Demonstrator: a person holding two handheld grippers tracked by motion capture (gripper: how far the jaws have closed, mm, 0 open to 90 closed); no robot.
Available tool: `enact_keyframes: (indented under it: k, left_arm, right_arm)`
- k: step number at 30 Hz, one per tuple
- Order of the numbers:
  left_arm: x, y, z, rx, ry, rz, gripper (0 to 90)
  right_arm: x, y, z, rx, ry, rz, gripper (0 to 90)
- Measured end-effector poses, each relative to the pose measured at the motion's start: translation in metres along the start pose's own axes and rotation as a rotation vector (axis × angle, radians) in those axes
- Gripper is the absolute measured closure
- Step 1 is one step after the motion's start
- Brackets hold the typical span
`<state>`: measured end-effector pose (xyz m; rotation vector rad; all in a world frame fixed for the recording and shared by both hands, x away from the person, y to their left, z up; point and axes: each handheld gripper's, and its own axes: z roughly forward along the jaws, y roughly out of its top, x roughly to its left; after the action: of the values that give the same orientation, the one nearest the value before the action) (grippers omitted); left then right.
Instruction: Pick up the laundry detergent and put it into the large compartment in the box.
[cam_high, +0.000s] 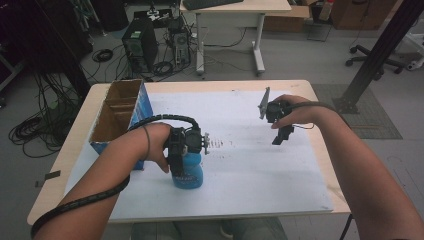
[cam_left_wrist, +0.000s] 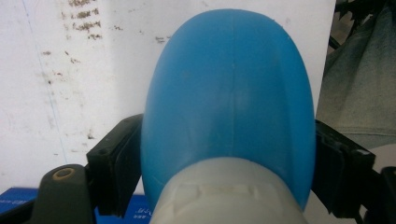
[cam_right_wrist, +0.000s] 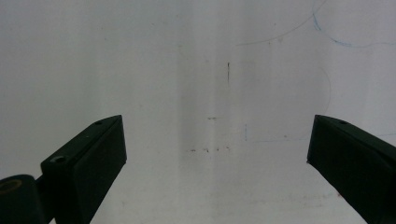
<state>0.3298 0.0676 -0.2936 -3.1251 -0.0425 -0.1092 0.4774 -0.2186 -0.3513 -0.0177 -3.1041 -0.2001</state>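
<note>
A blue plastic bottle (cam_high: 188, 173) with a whitish cap (cam_left_wrist: 229, 198) is at the near left of the white sheet (cam_high: 250, 165). My left gripper (cam_high: 186, 159) is shut on it, one black pad (cam_left_wrist: 116, 163) pressing each side of the blue body (cam_left_wrist: 229, 93). The cap end points toward the gripper's camera. I cannot tell whether the bottle touches the sheet. My right gripper (cam_high: 281, 136) hangs over the right part of the sheet, jaws pointing down. In the right gripper view the right gripper (cam_right_wrist: 217, 163) is open, with bare white sheet (cam_right_wrist: 205, 70) between its jaws.
An open cardboard box (cam_high: 117, 112) with a blue side stands at the table's left, just behind my left hand. The wooden table edge (cam_high: 320, 100) frames the sheet. Beyond the table are computer towers (cam_high: 140, 47), cables, a desk and a black post (cam_high: 380, 50).
</note>
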Motion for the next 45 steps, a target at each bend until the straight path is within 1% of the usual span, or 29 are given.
enact_keyframes:
  k: [1, 6, 9, 10, 11, 12, 15, 16, 19, 23, 24, 25, 27, 29, 30, 31, 32, 34, 36, 37, 38, 42, 44, 45]
  left_arm:
    - [0.0002, 0.0000, -0.0001, 0.000, -0.001, -0.006, 23.7]
    - [0.0010, 0.0001, 0.0009, 0.005, -0.007, -0.005, 28.2]
    - [0.0003, 0.0002, 0.0009, 0.001, -0.016, -0.011, 28.6]
    - [-0.0004, 0.0002, 0.0008, -0.004, -0.006, -0.004, 28.6]
    - [-0.0003, 0.0007, -0.0002, 0.003, -0.014, -0.005, 31.2]
    - [-0.0009, 0.0010, -0.0005, 0.006, -0.006, 0.001, 31.6]
    - [-0.0006, 0.0013, -0.0007, 0.007, -0.004, -0.001, 35.4]
    - [0.0003, 0.0019, -0.0015, 0.014, 0.002, 0.007, 36.8]
    - [0.0010, 0.0025, -0.0014, 0.020, 0.002, 0.016, 37.0]
    - [0.0009, 0.0027, -0.0013, 0.021, -0.001, 0.009, 37.4]
    - [0.0016, 0.0020, -0.0012, 0.016, -0.005, 0.007, 37.4]
    - [0.0017, 0.0006, -0.0012, 0.005, -0.008, 0.013, 37.5]
    - [0.0018, -0.0002, -0.0011, 0.000, -0.011, 0.009, 37.6]
    - [0.0008, -0.0010, -0.0012, -0.004, -0.006, 0.016, 37.7]
    - [0.0008, -0.0011, -0.0011, -0.016, -0.003, 0.041, 37.6]
    - [0.0008, -0.0011, -0.0011, -0.016, -0.003, 0.041, 37.6]
    - [0.0015, -0.0009, -0.0010, -0.013, -0.005, 0.033, 37.6]
    - [0.0001, -0.0005, -0.0012, -0.007, -0.001, 0.031, 37.7]
    - [0.0008, -0.0004, -0.0008, 0.001, -0.005, 0.008, 37.7]
    - [0.0008, -0.0004, -0.0008, 0.001, -0.005, 0.008, 37.7]
    - [0.0010, 0.0008, -0.0007, 0.014, -0.004, -0.018, 37.7]
    - [0.0019, 0.0010, -0.0009, 0.015, -0.008, -0.018, 37.8]
    - [0.0027, 0.0009, -0.0010, 0.017, -0.019, -0.036, 37.7]
    - [0.0057, 0.0020, -0.0011, 0.026, -0.035, -0.058, 37.7]
  right_arm:
    - [0.0000, 0.0000, 0.0000, 0.000, 0.001, 0.001, 4.4]
    - [0.0001, 0.0000, 0.0010, -0.001, 0.000, 0.003, 4.5]
    - [0.0000, -0.0003, 0.0015, -0.001, 0.000, 0.002, 4.5]
    - [0.0000, -0.0003, 0.0015, -0.001, 0.000, 0.002, 4.5]
    - [0.0000, -0.0010, 0.0017, -0.006, 0.000, 0.004, 4.6]
    - [-0.0001, -0.0015, 0.0021, -0.006, 0.001, 0.006, 4.6]
    - [-0.0004, -0.0032, 0.0031, -0.006, 0.004, 0.009, 4.7]
    - [-0.0005, -0.0037, 0.0033, -0.004, 0.002, 0.010, 4.6]
    - [-0.0004, -0.0040, 0.0031, -0.001, 0.001, 0.010, 4.6]
    - [-0.0005, -0.0038, 0.0025, -0.005, 0.000, 0.012, 4.6]
    - [-0.0005, -0.0038, 0.0025, -0.005, 0.000, 0.012, 4.6]
    - [-0.0007, -0.0037, 0.0030, -0.004, 0.001, 0.011, 4.6]
    - [-0.0005, -0.0034, 0.0037, -0.005, 0.001, 0.012, 4.7]
    - [-0.0005, -0.0032, 0.0038, -0.002, 0.001, 0.010, 4.6]
    - [-0.0006, -0.0031, 0.0040, -0.003, 0.001, 0.009, 4.7]
    - [-0.0006, -0.0031, 0.0040, -0.003, 0.001, 0.009, 4.7]
    - [-0.0006, -0.0030, 0.0036, -0.003, -0.002, 0.010, 4.7]
    - [-0.0007, -0.0033, 0.0034, -0.007, -0.002, 0.011, 4.6]
    - [-0.0009, -0.0037, 0.0030, -0.005, -0.003, 0.009, 4.7]
    - [-0.0009, -0.0037, 0.0030, -0.005, -0.003, 0.009, 4.7]
    - [-0.0008, -0.0042, 0.0028, -0.003, -0.004, 0.012, 4.6]
    - [-0.0007, -0.0051, 0.0022, -0.011, -0.005, 0.013, 4.7]
    - [-0.0006, -0.0061, 0.0030, -0.009, -0.004, 0.014, 4.8]
    - [-0.0005, -0.0065, 0.0034, -0.011, -0.003, 0.016, 4.8]
